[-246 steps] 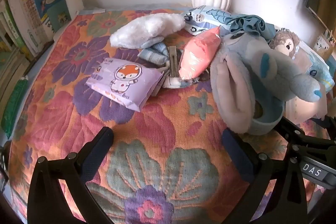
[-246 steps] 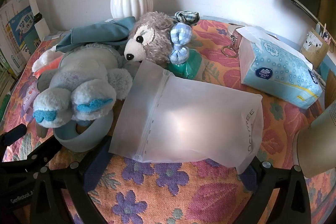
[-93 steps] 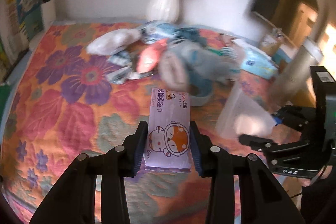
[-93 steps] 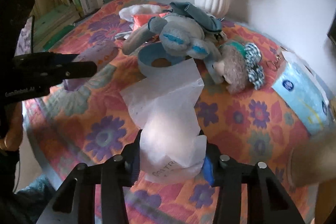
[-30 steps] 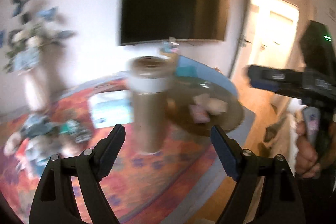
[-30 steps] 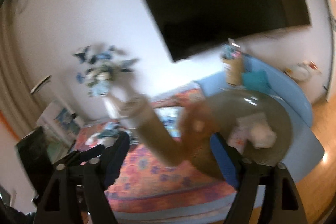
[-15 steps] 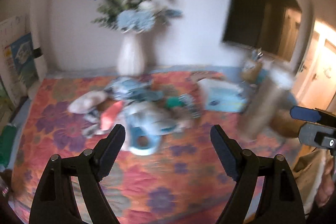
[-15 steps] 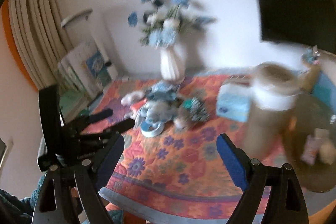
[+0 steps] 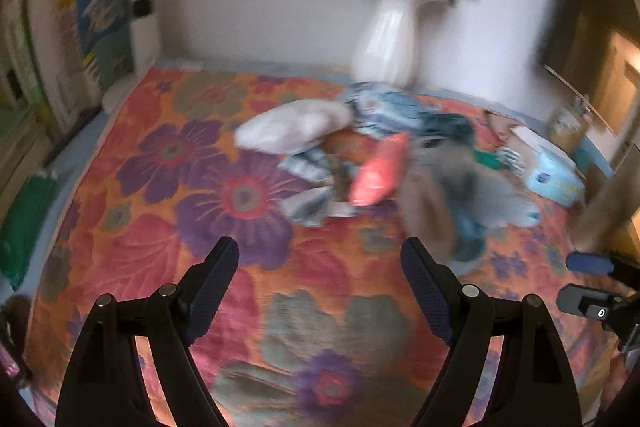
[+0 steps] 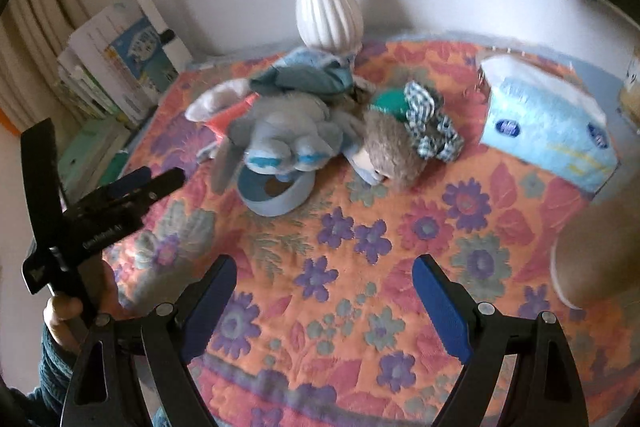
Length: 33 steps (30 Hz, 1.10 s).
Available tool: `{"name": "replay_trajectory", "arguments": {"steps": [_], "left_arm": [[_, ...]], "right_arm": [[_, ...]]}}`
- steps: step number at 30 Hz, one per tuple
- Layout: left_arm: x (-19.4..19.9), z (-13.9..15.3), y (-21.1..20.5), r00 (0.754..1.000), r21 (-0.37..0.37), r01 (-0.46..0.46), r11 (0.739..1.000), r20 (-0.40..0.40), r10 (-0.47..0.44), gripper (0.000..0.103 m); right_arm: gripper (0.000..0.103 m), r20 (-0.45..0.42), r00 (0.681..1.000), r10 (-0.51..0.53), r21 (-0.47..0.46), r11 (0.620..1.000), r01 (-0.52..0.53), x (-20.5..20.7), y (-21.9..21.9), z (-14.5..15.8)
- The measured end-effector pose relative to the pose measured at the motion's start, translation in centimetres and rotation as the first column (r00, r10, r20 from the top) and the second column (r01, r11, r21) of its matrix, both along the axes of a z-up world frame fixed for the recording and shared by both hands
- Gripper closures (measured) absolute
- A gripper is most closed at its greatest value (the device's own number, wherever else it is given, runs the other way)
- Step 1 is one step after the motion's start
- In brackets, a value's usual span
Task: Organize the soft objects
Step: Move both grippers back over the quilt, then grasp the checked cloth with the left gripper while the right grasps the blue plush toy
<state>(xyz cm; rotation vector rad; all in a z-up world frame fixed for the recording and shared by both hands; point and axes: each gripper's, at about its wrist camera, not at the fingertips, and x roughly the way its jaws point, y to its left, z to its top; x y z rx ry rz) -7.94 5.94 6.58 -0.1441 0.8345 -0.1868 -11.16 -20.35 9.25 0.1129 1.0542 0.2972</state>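
Both claws returned empty to the pile of soft objects.
The left claw (image 9: 320, 285) and right claw (image 10: 324, 297), jaws apart, are aimed at the tabletop (image 10: 360, 267); the purple pack and bag are gone, and the plush toys (image 10: 288, 139) lie ahead, awaiting collection.

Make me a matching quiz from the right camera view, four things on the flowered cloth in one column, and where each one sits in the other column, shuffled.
Things:
1. vase
2. tissue pack
3. blue bowl
4. brown plush

Places:
A. under the front of the grey-blue plush
B. at the back by the wall
C. on the right side of the cloth
D. between the grey-blue plush and the tissue pack

Pairs: 1-B, 2-C, 3-A, 4-D
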Motion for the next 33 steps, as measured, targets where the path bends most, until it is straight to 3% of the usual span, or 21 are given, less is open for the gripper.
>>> {"name": "replay_trajectory", "arguments": {"steps": [7, 12, 18, 22, 30, 33], "left_arm": [[1.6, -2.1, 2.5, 0.993, -0.121, -0.078, 0.99, -0.096, 0.066, 0.021], [2.0, -2.2, 3.1, 0.987, -0.146, -0.108, 0.983, -0.138, 0.087, 0.021], [2.7, -1.2, 2.6, 0.979, -0.173, -0.09, 0.981, -0.196, 0.055, 0.021], [3.8, -0.9, 2.0, 0.982, -0.103, -0.084, 0.991, -0.18, 0.065, 0.021], [6.1, -2.2, 0.7, 0.987, -0.055, -0.003, 0.998, -0.162, -0.006, 0.021], [5.8, -2.7, 0.7, 0.99, -0.056, 0.003, 0.998, -0.139, -0.011, 0.021]], "right_arm": [[0.015, -0.028, 1.0, 0.005, 0.011, 1.0, -0.004, 1.9, 1.1, -2.1], [0.015, -0.006, 0.993, 0.115, -0.042, 0.992, -0.115, 3.3, 5.4, -2.1], [0.015, 0.031, 0.994, 0.109, -0.162, 0.981, -0.103, 5.1, 7.8, -2.8], [0.015, 0.053, 0.995, 0.09, -0.186, 0.98, -0.079, 5.9, 8.2, -3.5], [0.015, 0.063, 0.997, 0.047, -0.185, 0.982, -0.035, 7.2, 8.5, -4.2], [0.021, 0.074, 0.996, 0.052, -0.196, 0.98, -0.037, 7.3, 8.9, -4.2]]}}
